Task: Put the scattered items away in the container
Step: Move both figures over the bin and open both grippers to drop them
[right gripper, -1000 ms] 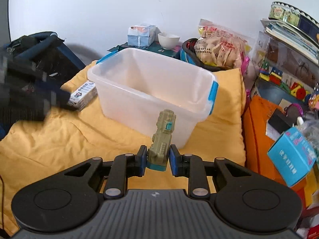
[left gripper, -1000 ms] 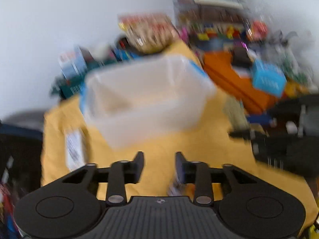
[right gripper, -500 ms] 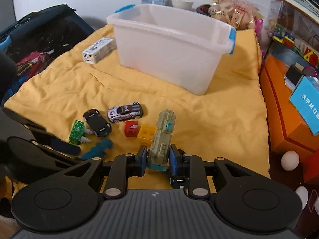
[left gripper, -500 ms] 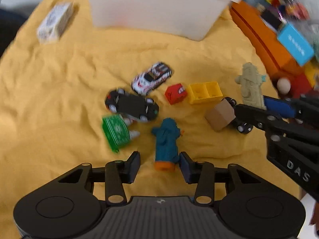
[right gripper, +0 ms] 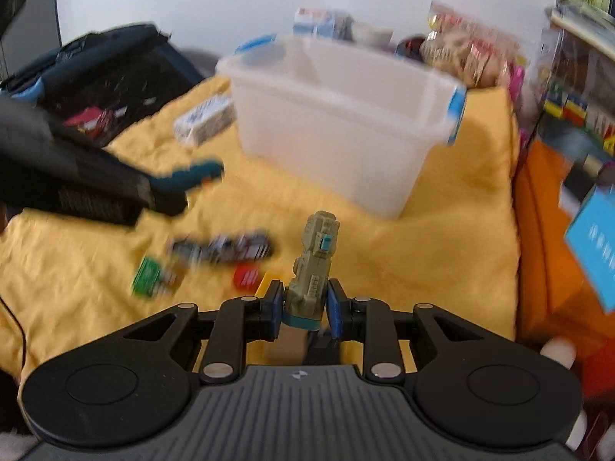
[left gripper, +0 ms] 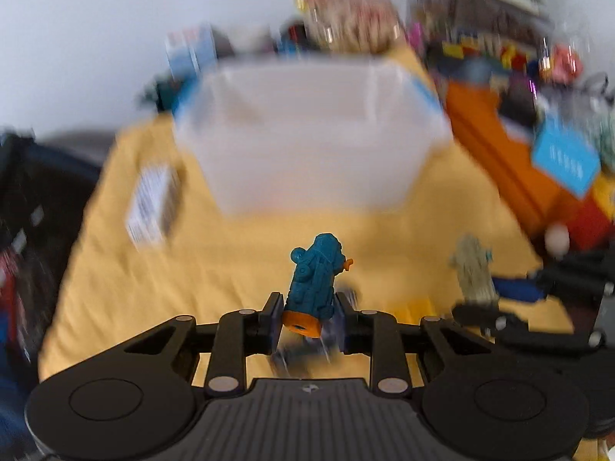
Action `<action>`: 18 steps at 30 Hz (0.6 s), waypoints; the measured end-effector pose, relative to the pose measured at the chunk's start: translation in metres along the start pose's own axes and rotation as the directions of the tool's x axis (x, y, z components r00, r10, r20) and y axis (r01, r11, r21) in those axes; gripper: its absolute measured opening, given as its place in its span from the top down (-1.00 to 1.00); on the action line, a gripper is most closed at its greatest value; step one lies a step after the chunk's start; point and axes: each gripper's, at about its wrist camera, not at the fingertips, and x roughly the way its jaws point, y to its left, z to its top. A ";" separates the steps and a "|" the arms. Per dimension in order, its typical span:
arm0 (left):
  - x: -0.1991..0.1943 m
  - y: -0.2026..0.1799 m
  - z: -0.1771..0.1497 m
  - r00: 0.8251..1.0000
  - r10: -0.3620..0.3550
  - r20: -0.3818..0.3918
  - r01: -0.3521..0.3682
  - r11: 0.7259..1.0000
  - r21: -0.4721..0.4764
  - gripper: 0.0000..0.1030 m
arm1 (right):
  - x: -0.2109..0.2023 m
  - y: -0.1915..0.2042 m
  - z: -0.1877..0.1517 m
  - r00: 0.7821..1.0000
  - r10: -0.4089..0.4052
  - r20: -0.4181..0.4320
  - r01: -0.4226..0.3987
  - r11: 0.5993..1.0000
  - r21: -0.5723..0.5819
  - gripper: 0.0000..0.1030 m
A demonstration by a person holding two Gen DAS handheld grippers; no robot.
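My left gripper (left gripper: 306,317) is shut on a teal toy figure with an orange base (left gripper: 315,280) and holds it above the yellow cloth, facing the clear plastic bin (left gripper: 307,142). My right gripper (right gripper: 303,307) is shut on an olive-green toy figure (right gripper: 313,269), also above the cloth, with the bin (right gripper: 342,115) ahead. The left gripper with its teal toy (right gripper: 192,176) shows at the left of the right wrist view. Two toy cars (right gripper: 223,249), a green block (right gripper: 146,276) and a red brick (right gripper: 246,274) lie on the cloth.
A white carton (right gripper: 203,119) lies left of the bin. A dark bag (right gripper: 96,73) sits at the far left. An orange box (right gripper: 546,238), a blue box (right gripper: 595,246) and cluttered shelves are on the right. Snack bags stand behind the bin.
My left gripper has closed on the teal toy and lifted it off the cloth, tilting up toward the bin. My right gripper still holds the olive toy and has shifted slightly.
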 end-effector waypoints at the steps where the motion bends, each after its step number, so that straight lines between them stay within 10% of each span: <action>1: -0.004 0.004 0.015 0.999 0.006 0.032 -0.006 1.000 0.008 0.40 | -0.001 -0.003 0.010 1.000 -0.013 0.022 0.013 1.000 0.001 0.48; 9: -0.008 0.015 0.120 0.978 0.004 0.208 -0.029 0.993 0.118 0.40 | 0.009 -0.022 0.097 0.980 -0.145 0.139 0.139 0.989 0.050 0.48; 18: 0.086 0.036 0.165 0.995 0.022 0.094 -0.035 0.990 0.133 0.40 | 0.075 -0.047 0.148 0.975 -0.217 0.048 0.207 0.965 0.162 0.48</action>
